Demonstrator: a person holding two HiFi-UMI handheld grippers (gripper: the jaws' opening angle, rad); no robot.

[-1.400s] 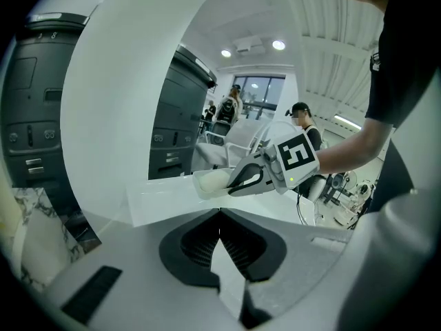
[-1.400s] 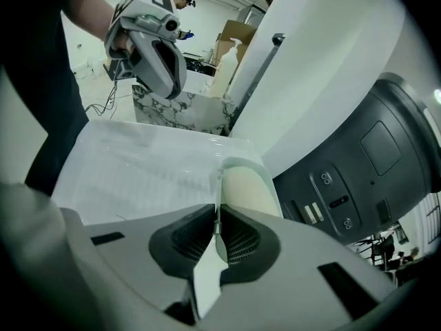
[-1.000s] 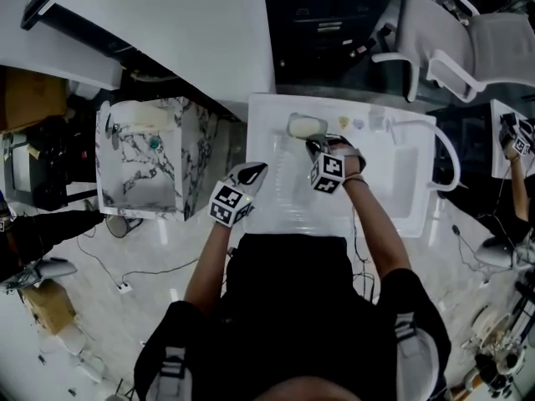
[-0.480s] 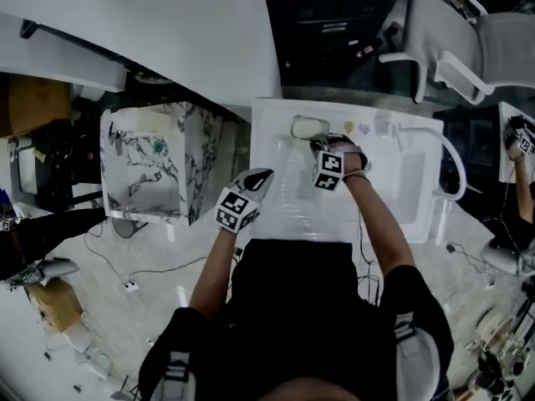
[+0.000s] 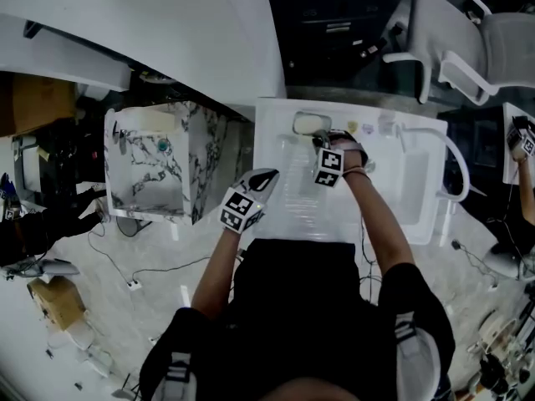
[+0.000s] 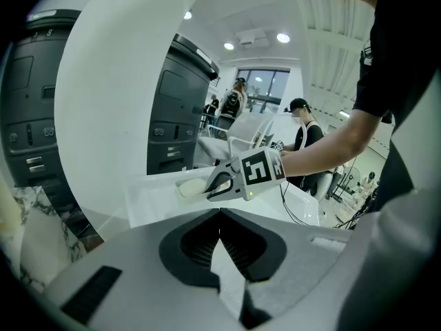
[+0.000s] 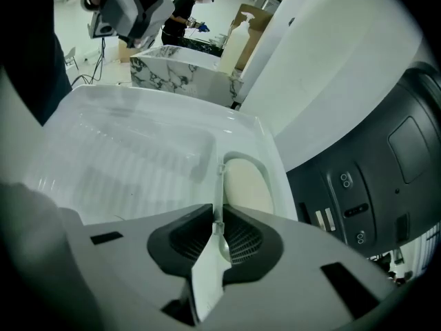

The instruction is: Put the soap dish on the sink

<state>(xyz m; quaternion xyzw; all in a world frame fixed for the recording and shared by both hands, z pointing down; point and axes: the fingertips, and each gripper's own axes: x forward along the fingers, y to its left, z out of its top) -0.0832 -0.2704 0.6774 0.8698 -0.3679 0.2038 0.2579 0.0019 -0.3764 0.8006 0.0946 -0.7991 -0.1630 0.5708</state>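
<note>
The soap dish [image 5: 308,124] is a clear oval tray holding a cream soap bar, and it rests on the far left corner of the white sink [image 5: 393,215]. My right gripper [image 5: 320,143] is shut on the dish's near rim. In the right gripper view the thin clear rim runs between the closed jaws [image 7: 218,211], with the soap dish [image 7: 244,183] just beyond. My left gripper [image 5: 267,175] hovers over the sink's left edge, shut and holding nothing. From the left gripper [image 6: 219,212] I see the right gripper [image 6: 212,187] at the soap dish [image 6: 193,187].
A marble-patterned cabinet [image 5: 150,161] stands left of the sink, with a pump bottle [image 7: 234,43] behind it. White chairs [image 5: 468,40] are at the far right. A curved white pipe [image 5: 456,161] arcs over the sink's right side. A dark machine [image 7: 365,157] stands behind the sink.
Almost nothing differs. The head camera has shifted slightly; the right gripper stays shut on the dish at the sink's corner and the left stays shut beside it.
</note>
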